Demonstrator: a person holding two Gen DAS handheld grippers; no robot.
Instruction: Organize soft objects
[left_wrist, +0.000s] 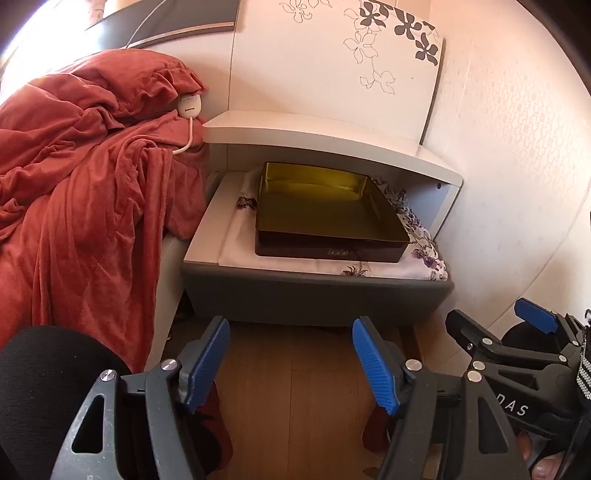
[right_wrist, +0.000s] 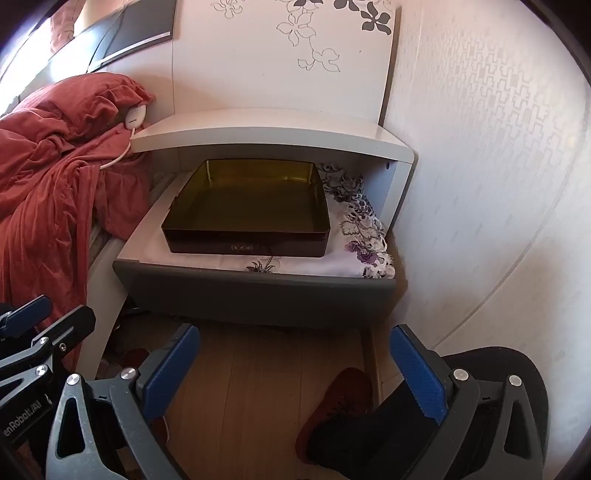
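Observation:
A crumpled red blanket (left_wrist: 85, 192) (right_wrist: 48, 177) lies over the bed on the left. A white cloth with purple flowers (left_wrist: 417, 254) (right_wrist: 365, 229) is spread in the open grey drawer (left_wrist: 314, 295) (right_wrist: 255, 295) of the bedside table. On that cloth stands an empty dark amber tray (left_wrist: 325, 210) (right_wrist: 247, 214). My left gripper (left_wrist: 290, 365) hangs open over the wooden floor in front of the drawer, with nothing between its blue pads. My right gripper (right_wrist: 295, 373) is open wide beside it, also holding nothing.
A white controller (left_wrist: 189, 105) with a cord rests on the blanket by the pillow. The bedside table's white top shelf (left_wrist: 332, 140) overhangs the tray. A red slipper (right_wrist: 340, 398) and a dark-socked foot (right_wrist: 369, 435) are on the floor. A papered wall (right_wrist: 498, 184) closes the right side.

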